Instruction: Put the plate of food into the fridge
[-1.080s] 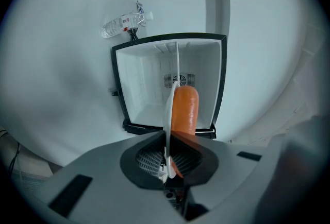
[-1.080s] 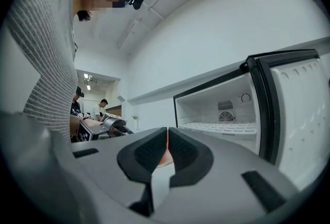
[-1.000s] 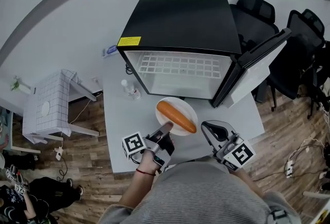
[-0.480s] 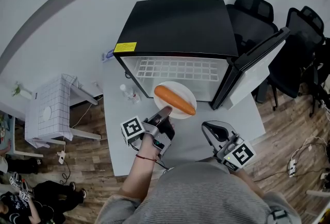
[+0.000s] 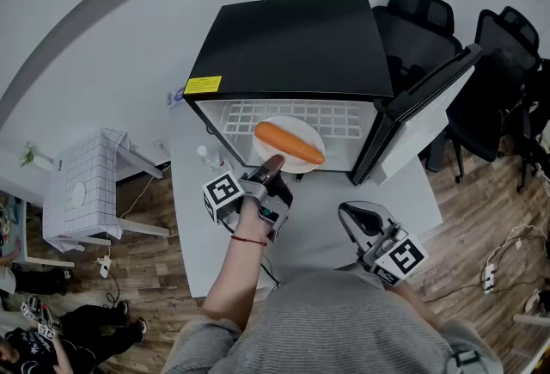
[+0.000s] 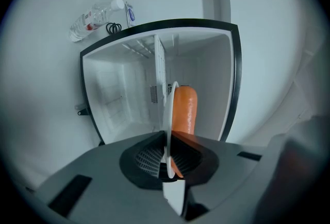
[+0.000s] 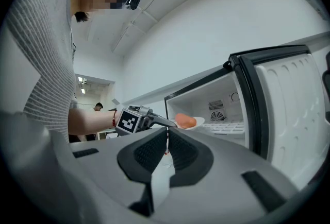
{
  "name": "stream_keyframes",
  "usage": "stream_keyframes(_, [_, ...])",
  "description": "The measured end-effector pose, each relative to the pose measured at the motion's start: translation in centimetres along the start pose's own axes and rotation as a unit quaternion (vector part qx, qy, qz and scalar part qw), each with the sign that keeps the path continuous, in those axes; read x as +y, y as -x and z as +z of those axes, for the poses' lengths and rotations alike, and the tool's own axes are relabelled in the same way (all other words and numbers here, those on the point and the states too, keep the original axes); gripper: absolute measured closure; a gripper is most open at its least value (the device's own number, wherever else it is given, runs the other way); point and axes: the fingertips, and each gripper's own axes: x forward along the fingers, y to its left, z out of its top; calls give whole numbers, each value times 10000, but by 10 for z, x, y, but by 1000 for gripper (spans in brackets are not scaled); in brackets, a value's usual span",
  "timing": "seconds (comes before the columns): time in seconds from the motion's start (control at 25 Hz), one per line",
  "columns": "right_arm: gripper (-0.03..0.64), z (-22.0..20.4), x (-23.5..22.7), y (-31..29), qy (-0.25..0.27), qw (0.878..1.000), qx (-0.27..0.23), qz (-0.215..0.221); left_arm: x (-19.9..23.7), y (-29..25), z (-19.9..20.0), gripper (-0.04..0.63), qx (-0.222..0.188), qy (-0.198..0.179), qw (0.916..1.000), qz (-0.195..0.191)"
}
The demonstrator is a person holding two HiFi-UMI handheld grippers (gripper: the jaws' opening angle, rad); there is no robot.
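A white plate [image 5: 301, 128] carries one long orange piece of food [image 5: 290, 144]. My left gripper [image 5: 273, 164] is shut on the plate's near rim and holds it level at the mouth of the open black fridge [image 5: 292, 41], over the wire shelf [image 5: 344, 114]. In the left gripper view the plate [image 6: 168, 115] shows edge-on between the jaws of my left gripper [image 6: 167, 158], with the food [image 6: 184, 109] to its right and the white fridge interior [image 6: 124, 89] behind. My right gripper [image 5: 357, 213] hangs low over the grey table, shut and empty, and its jaws meet [image 7: 166, 138].
The fridge door [image 5: 421, 110] stands open to the right. A clear water bottle [image 5: 206, 156] lies on the grey table [image 5: 318, 226] left of the fridge. Black office chairs [image 5: 430, 15] stand behind on the right, and a white side table [image 5: 86, 183] stands on the left.
My left gripper has carried the plate forward from over the table into the fridge opening, above the wire shelf. The right gripper has stayed where it was.
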Motion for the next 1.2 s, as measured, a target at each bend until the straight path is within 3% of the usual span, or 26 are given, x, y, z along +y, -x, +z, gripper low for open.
stream_keyframes(0.28, [601, -3, -8, 0, -73, 10000, 0, -37, -18, -23, 16, 563, -135, -210, 9996, 139])
stream_keyframes(0.6, [601, -4, -10, -1, -137, 9999, -13, -3, -8, -34, 32, 559, -548, 16, 9968, 588])
stream_keyframes(1.0, [601, -5, -14, 1, -160, 9999, -14, 53, -9, -41, 34, 546, -763, 77, 9945, 711])
stream_keyframes(1.08, [601, -5, -15, 1, -163, 9998, -3, 81, -12, -43, 38, 546, -827, -49, 9934, 790])
stream_keyframes(1.2, [601, -6, -16, 0, -166, 9998, 8, 116, -17, -43, 46, 546, -920, -589, 9869, 1189])
